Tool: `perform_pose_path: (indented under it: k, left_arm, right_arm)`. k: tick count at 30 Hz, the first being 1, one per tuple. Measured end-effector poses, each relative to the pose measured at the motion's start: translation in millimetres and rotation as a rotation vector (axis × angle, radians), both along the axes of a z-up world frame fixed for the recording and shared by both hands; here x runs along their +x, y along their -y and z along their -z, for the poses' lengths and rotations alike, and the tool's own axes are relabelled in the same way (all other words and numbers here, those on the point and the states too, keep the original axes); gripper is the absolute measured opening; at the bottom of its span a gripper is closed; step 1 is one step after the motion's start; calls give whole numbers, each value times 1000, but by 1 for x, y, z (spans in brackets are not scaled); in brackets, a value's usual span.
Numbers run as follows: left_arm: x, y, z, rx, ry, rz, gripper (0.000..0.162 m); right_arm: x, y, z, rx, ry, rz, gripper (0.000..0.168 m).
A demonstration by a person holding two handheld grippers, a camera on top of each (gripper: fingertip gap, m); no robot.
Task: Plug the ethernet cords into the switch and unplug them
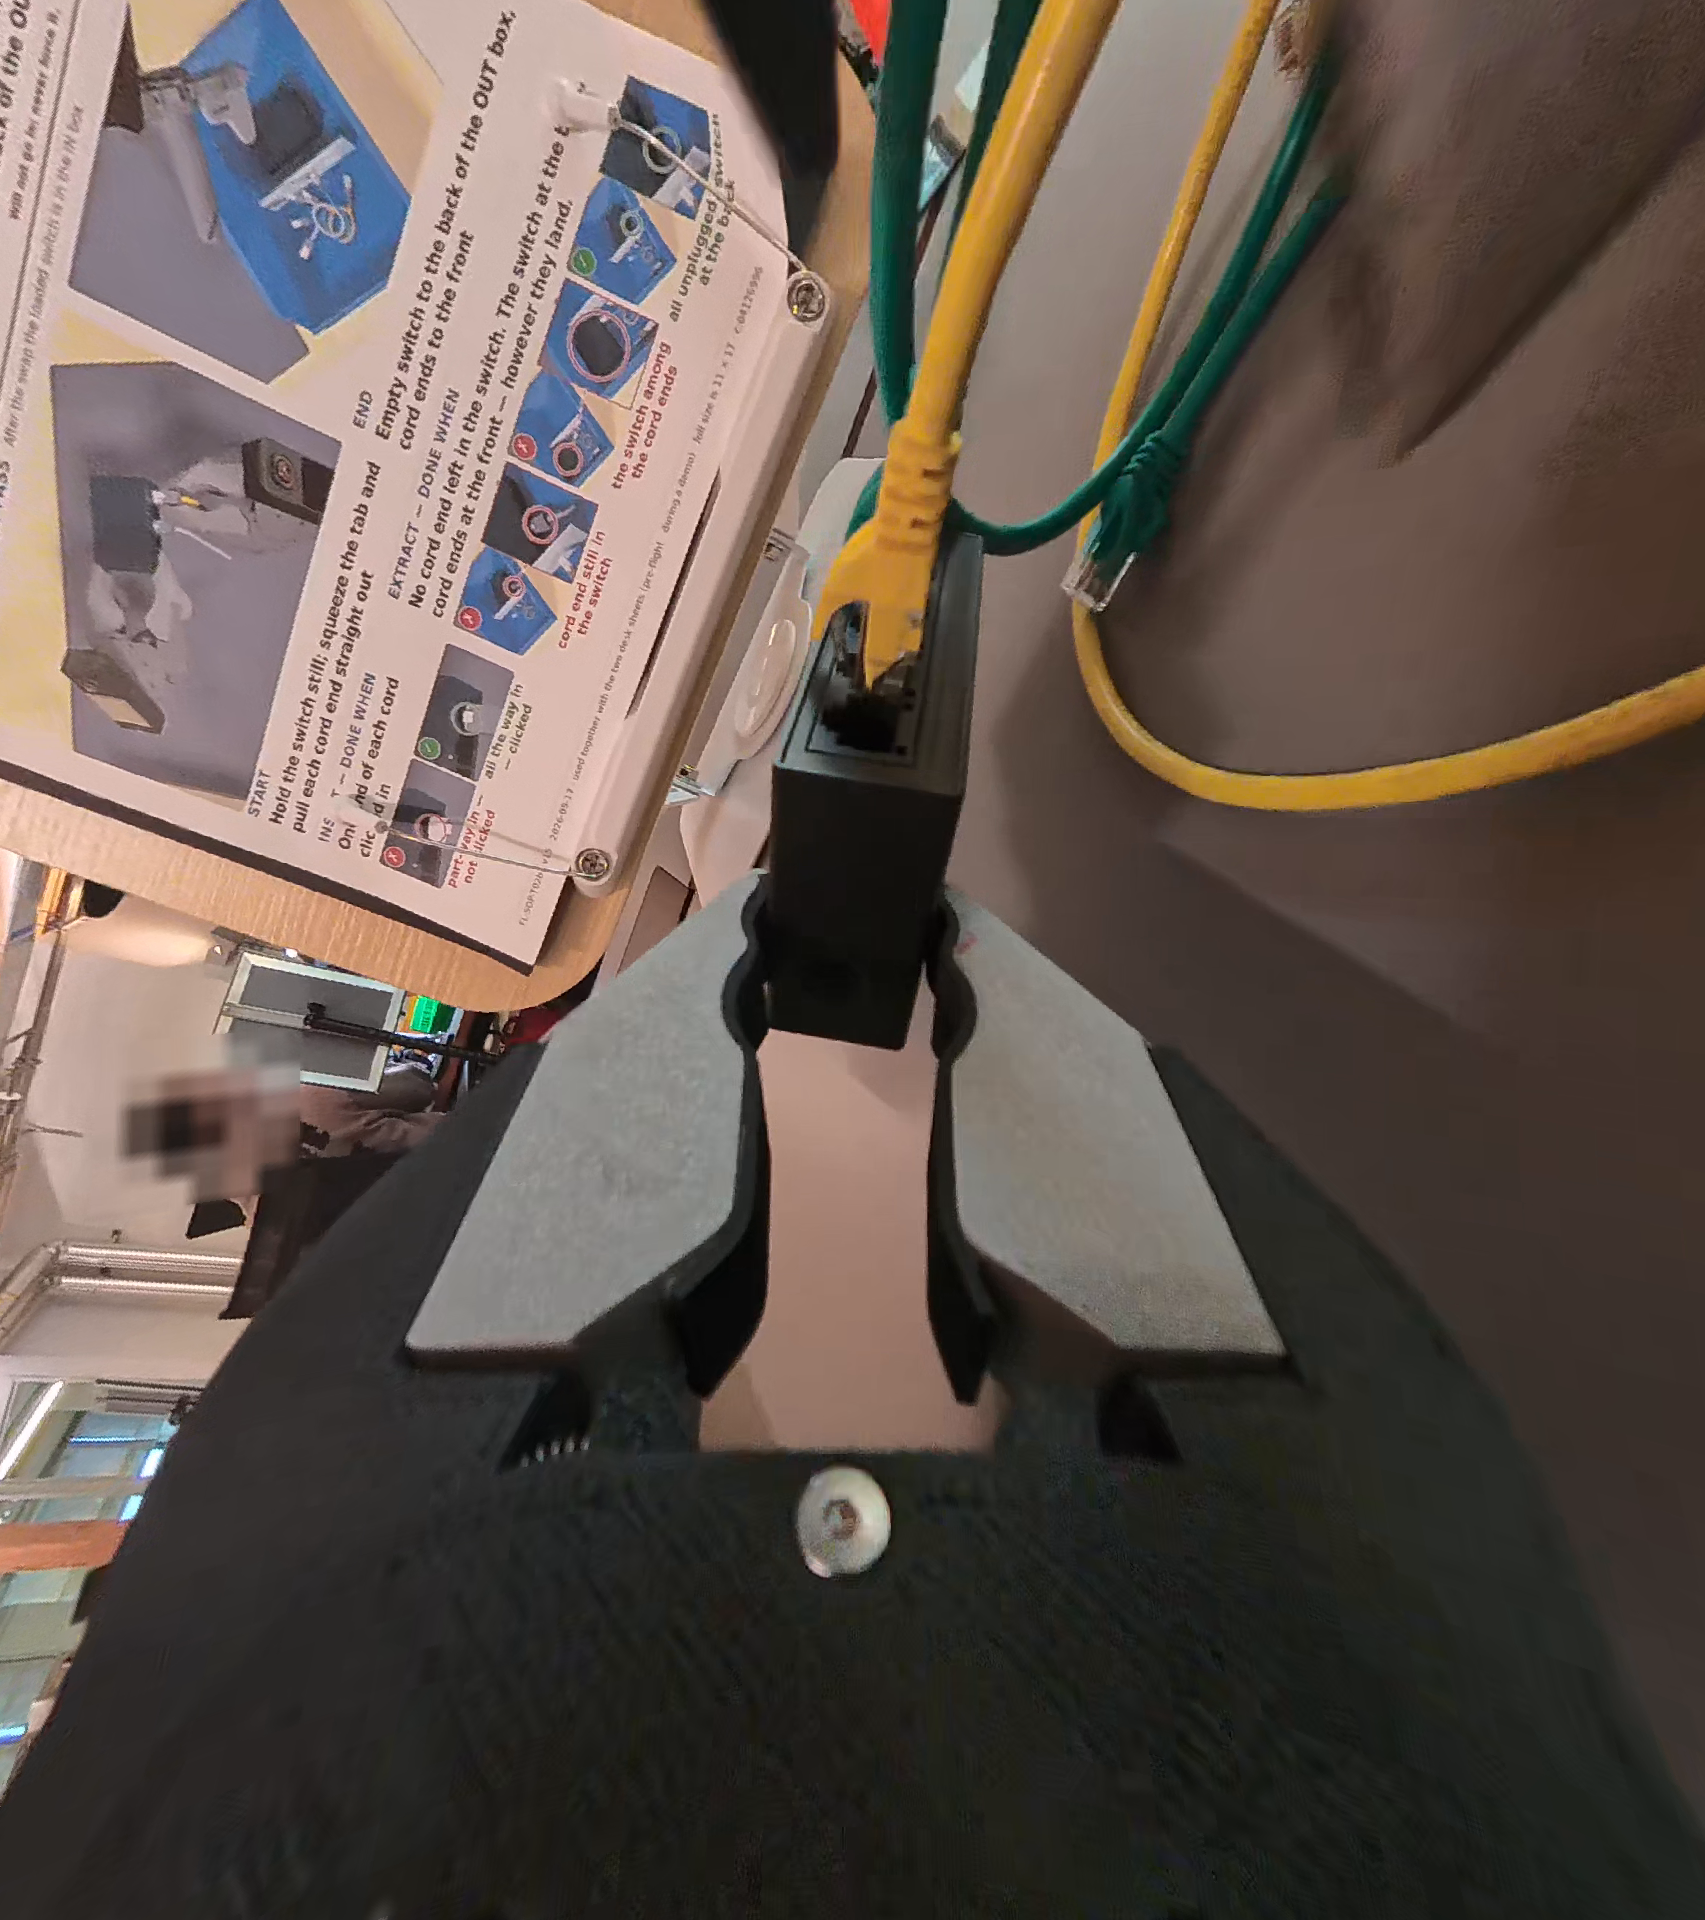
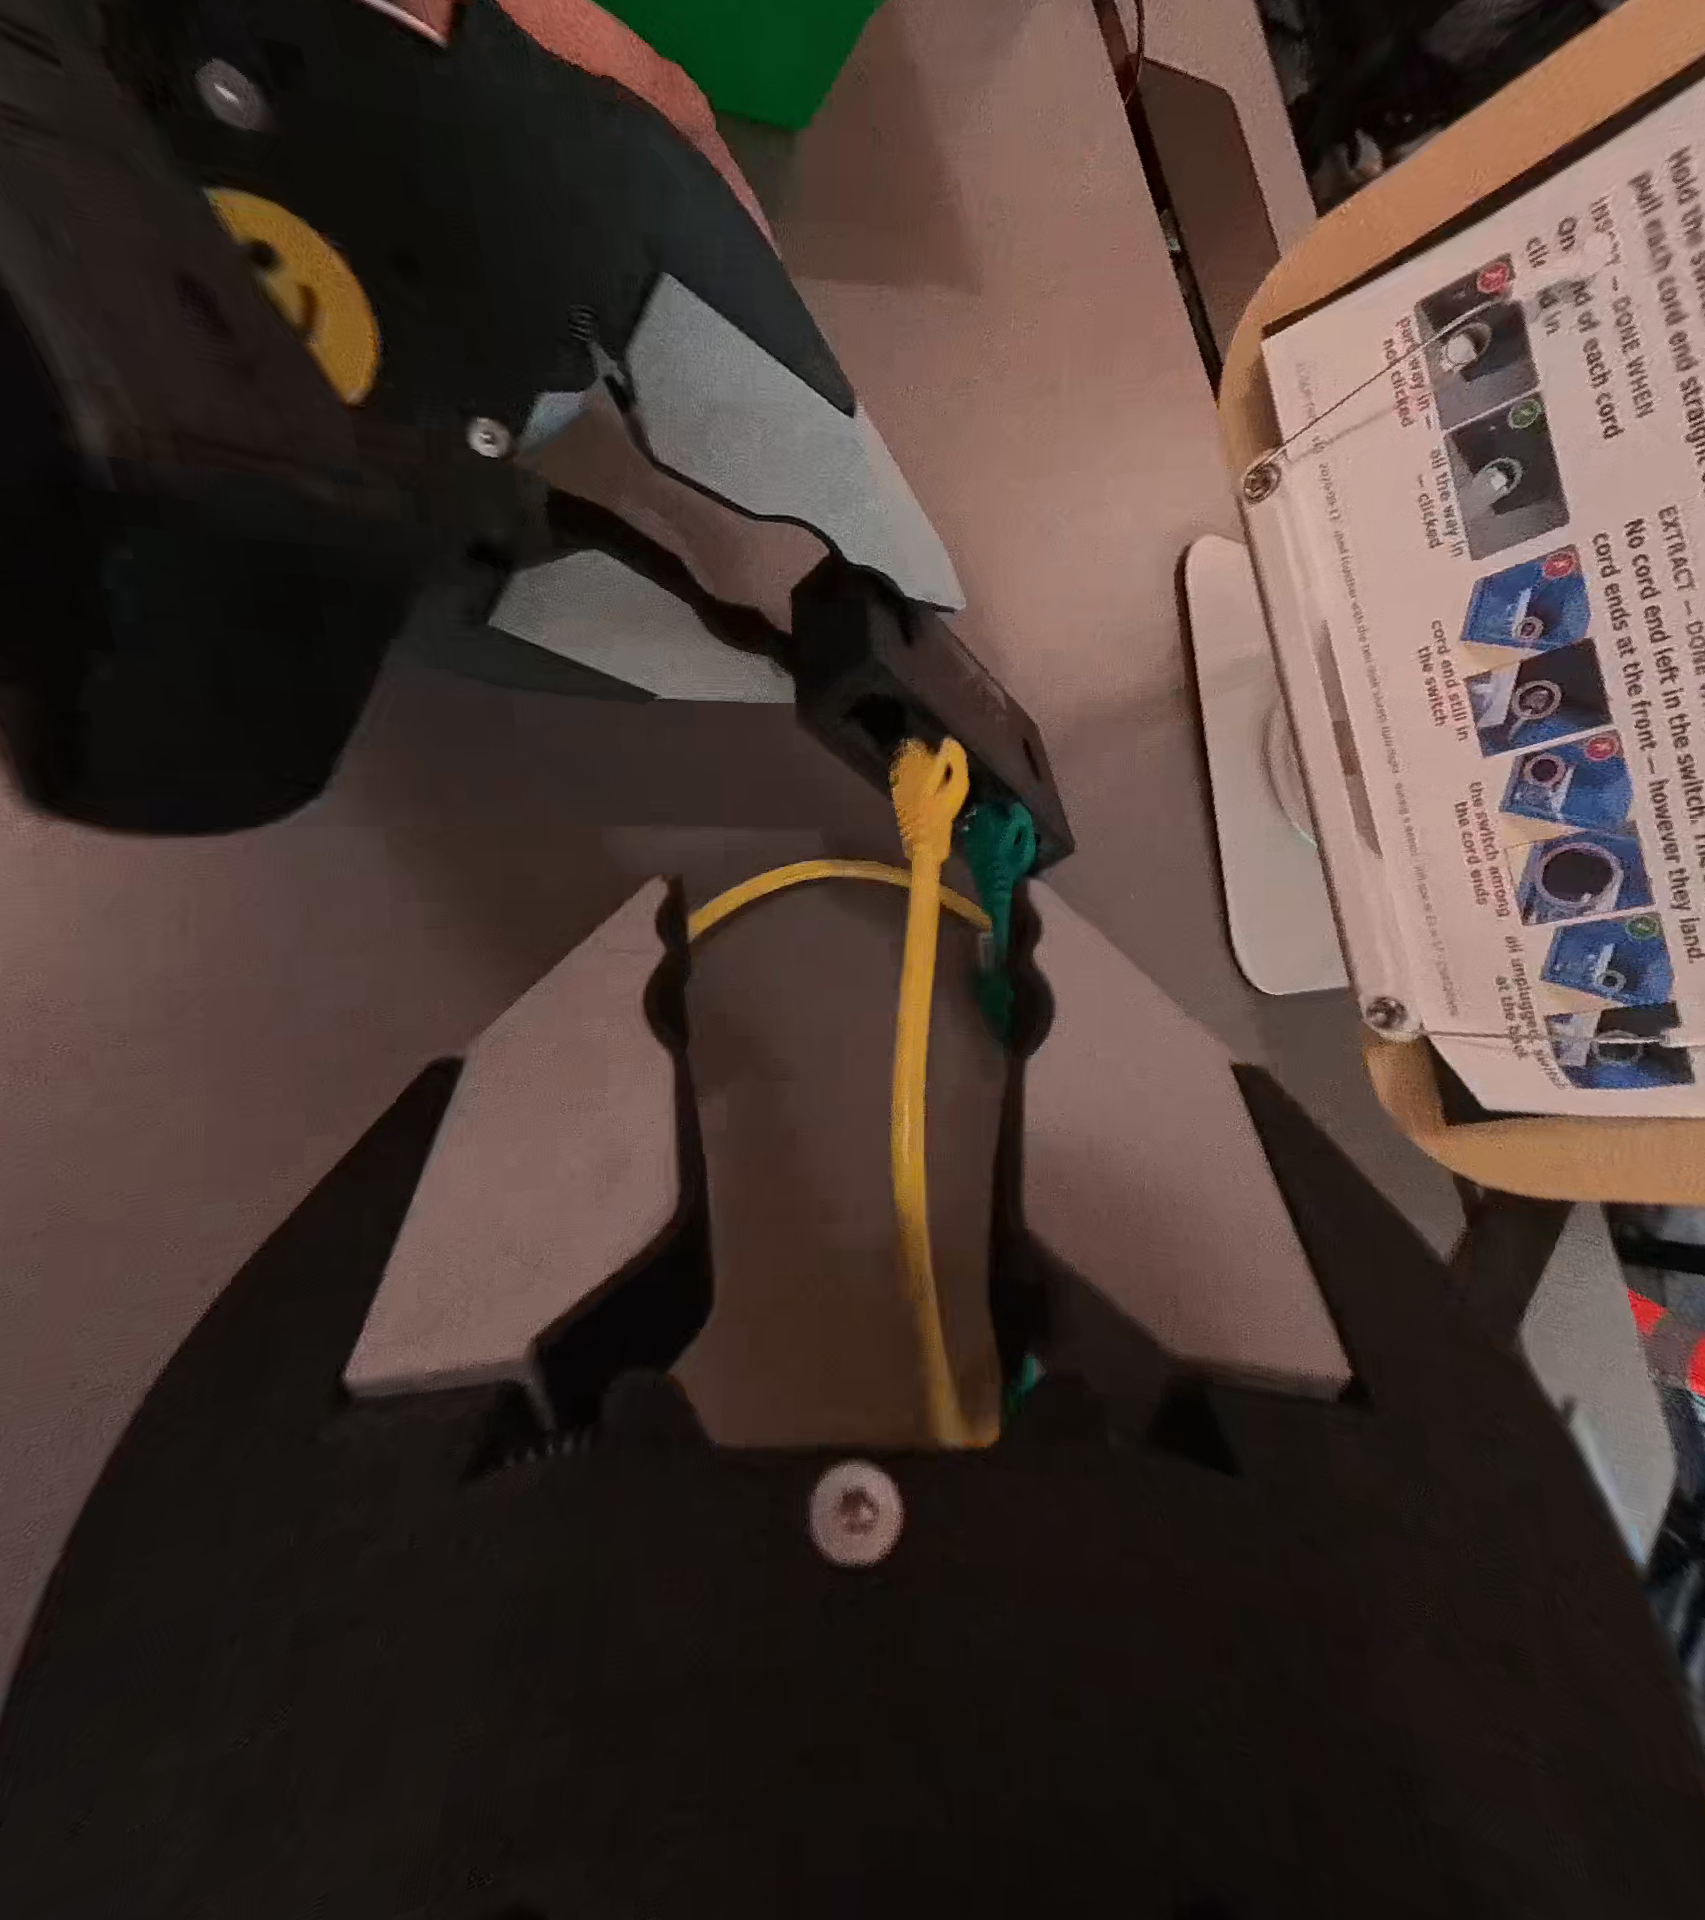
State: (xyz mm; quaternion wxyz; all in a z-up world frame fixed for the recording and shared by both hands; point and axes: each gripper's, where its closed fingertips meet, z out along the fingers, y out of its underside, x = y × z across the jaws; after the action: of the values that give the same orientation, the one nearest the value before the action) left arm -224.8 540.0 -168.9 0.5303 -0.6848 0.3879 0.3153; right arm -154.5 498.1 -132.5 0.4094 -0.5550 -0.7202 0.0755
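Left wrist view, left gripper clamping black switch, yellow cord plugged in, right gripper spread wide.

The table is a plain, matte grey-brown surface that fills the background of both wrist views. A yellow cord loops across it, with a green cord beside it ending in a loose clear plug. A white base stands on it, carrying a tan board with a printed sheet.
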Motion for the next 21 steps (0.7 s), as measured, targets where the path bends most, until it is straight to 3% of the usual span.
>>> perform_pose_path:
  k: [6, 12, 17, 21]
  left_arm:
    - [5, 4, -4, 13, -33, 66, 27]
    - [22, 8, 9, -52, -45, 162, 25]
    - [39, 14, 16, -109, 108, 271, 27]
    - [54, 18, 19, -109, 64, 329, 25]
  right_arm:
    - [-20, -41, 15, 260, -9, 10, 20]
    - [-10, -48, 33, 173, -17, -46, 17]
    - [-5, -34, 46, 45, -153, -184, 7]
    - [2, -28, 46, 6, -170, -245, 7]
